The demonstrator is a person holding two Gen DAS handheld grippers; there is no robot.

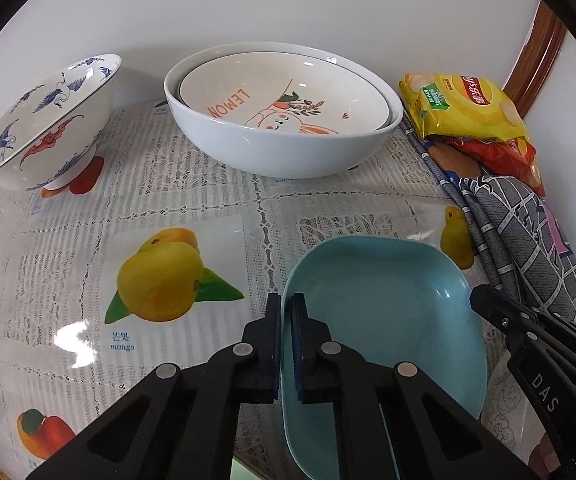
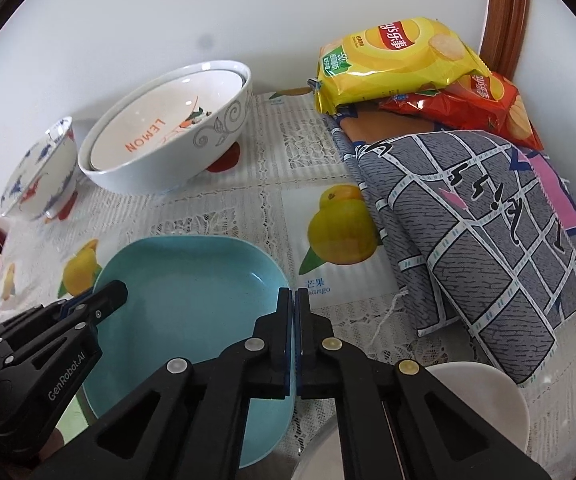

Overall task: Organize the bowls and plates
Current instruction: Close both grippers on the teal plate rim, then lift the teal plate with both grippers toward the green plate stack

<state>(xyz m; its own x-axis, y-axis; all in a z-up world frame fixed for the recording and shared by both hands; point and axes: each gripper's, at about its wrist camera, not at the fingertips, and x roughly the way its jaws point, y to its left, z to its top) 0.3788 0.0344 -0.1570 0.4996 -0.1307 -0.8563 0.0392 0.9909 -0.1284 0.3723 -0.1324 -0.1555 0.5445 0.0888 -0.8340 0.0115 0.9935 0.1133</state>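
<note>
A light blue square plate (image 1: 387,320) is held over the table's near edge; it also shows in the right wrist view (image 2: 192,300). My left gripper (image 1: 286,308) is shut on its left rim. My right gripper (image 2: 293,300) is shut on its right rim and shows at the right in the left wrist view (image 1: 483,300). A big white bowl (image 1: 288,152) with a LEMON plate (image 1: 284,96) inside stands at the back. A blue-and-red patterned bowl (image 1: 44,128) stands tilted at the far left.
Yellow (image 2: 391,60) and red (image 2: 475,104) chip bags lie at the back right on a folded grey cloth (image 2: 479,232). A white dish (image 2: 483,396) sits near the front right. The fruit-print tablecloth (image 1: 160,276) covers the table. A wall stands behind.
</note>
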